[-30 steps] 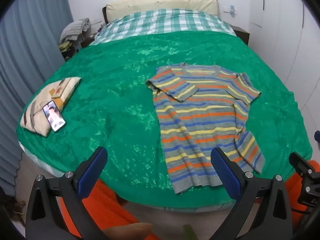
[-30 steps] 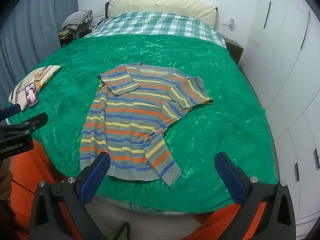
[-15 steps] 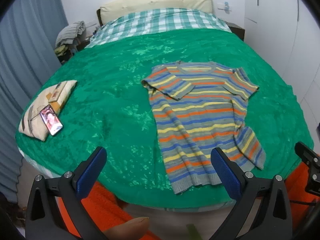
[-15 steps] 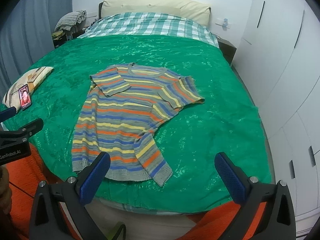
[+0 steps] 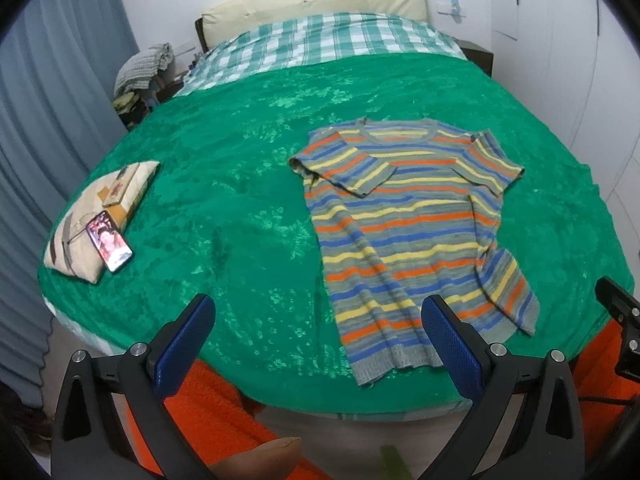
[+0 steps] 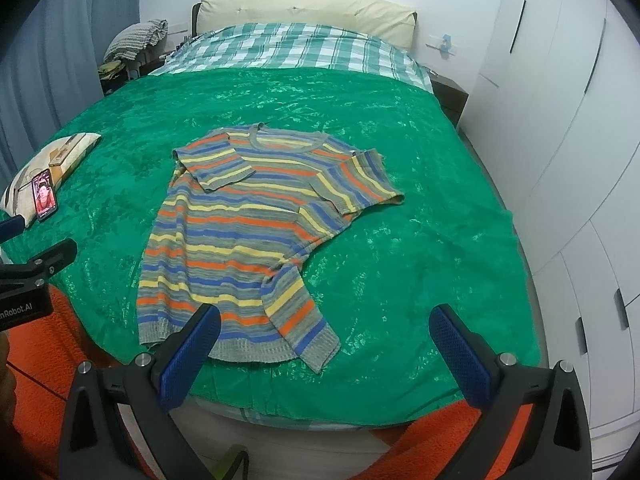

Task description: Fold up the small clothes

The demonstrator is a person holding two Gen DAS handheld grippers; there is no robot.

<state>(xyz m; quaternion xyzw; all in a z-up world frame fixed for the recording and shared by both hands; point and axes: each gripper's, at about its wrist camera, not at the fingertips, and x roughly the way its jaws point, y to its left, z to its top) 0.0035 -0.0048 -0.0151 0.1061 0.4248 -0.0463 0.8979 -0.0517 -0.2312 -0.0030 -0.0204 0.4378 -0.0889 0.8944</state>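
Both grippers are drifting a little relative to a second ago, so the bed is sitting slightly differently in each view, while the left gripper (image 5: 316, 344) and the right gripper (image 6: 326, 354) are hanging over the near edge with blue pads spread wide, holding nothing. Just beyond them the striped shirt (image 5: 404, 236) is lying flat on the green blanket (image 5: 224, 168), one sleeve folded inward and a hem corner turned up. Farther left, a phone (image 5: 109, 241) is resting on a patterned cushion (image 5: 80, 232), and the checked bedding (image 5: 328, 48) is showing beneath the cream headboard (image 5: 316, 2).
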